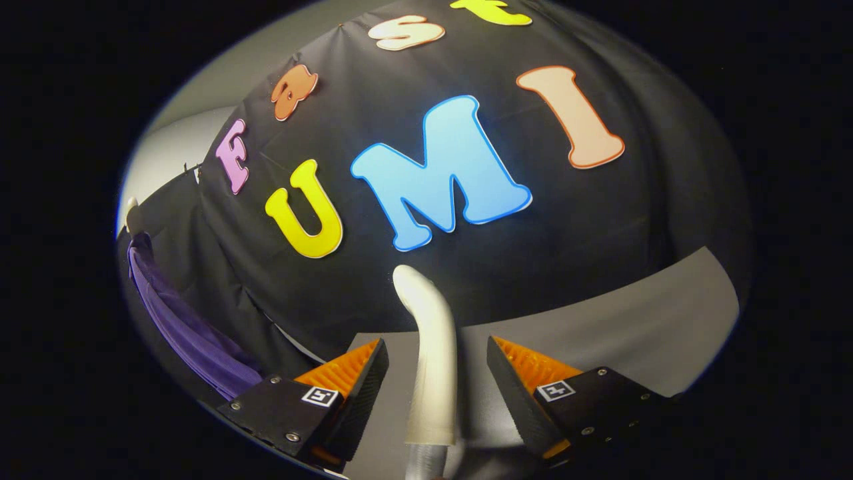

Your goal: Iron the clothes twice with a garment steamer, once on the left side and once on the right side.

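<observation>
The gripper [436,373] stands with its two fingers spread apart, and the white curved handle of the garment steamer [430,353] rises between them. A gap shows on each side of the handle, so neither finger presses on it. The handle runs from 6 o'clock, where a ribbed hose joins its base, up toward 12 o'clock, its rounded tip bending slightly to 11 o'clock beyond the fingers. The grey bench [620,320] lies under and ahead of the fingers. A purple garment [193,333] hangs at about 9 o'clock, well apart from the fingers, against the black cloth wall [600,220].
</observation>
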A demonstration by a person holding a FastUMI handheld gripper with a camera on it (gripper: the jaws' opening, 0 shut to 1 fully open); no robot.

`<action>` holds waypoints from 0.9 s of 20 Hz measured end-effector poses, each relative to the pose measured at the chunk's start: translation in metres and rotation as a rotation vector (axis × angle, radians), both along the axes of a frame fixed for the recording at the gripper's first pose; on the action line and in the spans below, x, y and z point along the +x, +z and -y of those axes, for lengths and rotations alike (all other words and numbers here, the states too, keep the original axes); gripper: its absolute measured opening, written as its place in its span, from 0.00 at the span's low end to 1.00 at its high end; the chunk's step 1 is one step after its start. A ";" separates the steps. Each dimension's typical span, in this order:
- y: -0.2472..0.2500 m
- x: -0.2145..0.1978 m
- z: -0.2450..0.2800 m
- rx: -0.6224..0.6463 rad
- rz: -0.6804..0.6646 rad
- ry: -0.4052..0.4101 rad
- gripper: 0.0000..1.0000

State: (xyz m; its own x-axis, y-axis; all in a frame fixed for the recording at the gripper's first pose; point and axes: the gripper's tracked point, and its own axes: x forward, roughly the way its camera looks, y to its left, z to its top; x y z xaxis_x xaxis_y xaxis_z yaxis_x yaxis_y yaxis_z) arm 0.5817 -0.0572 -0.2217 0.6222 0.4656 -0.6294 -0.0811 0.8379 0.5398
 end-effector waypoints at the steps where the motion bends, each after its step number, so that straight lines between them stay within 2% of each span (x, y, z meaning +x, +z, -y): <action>1: -0.002 -0.003 -0.001 0.037 -0.028 0.011 0.91; 4: -0.023 -0.020 -0.002 0.074 -0.142 0.049 0.82; 6: -0.026 -0.024 -0.004 0.131 -0.168 0.053 0.80; 8: -0.025 -0.025 -0.010 0.208 -0.210 0.033 0.73; 9: -0.027 -0.025 -0.016 0.261 -0.238 0.019 0.61; 10: -0.026 -0.026 -0.016 0.287 -0.260 0.007 0.55; 11: -0.029 -0.028 -0.014 0.288 -0.264 -0.002 0.46; 15: -0.020 -0.029 -0.012 0.230 -0.228 -0.021 0.35; 18: 0.004 -0.038 -0.008 0.173 -0.126 -0.027 0.32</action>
State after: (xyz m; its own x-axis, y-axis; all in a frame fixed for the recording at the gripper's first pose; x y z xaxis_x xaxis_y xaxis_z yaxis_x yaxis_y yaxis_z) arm 0.5438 -0.0491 -0.2179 0.5574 0.5575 -0.6152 0.0175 0.7330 0.6800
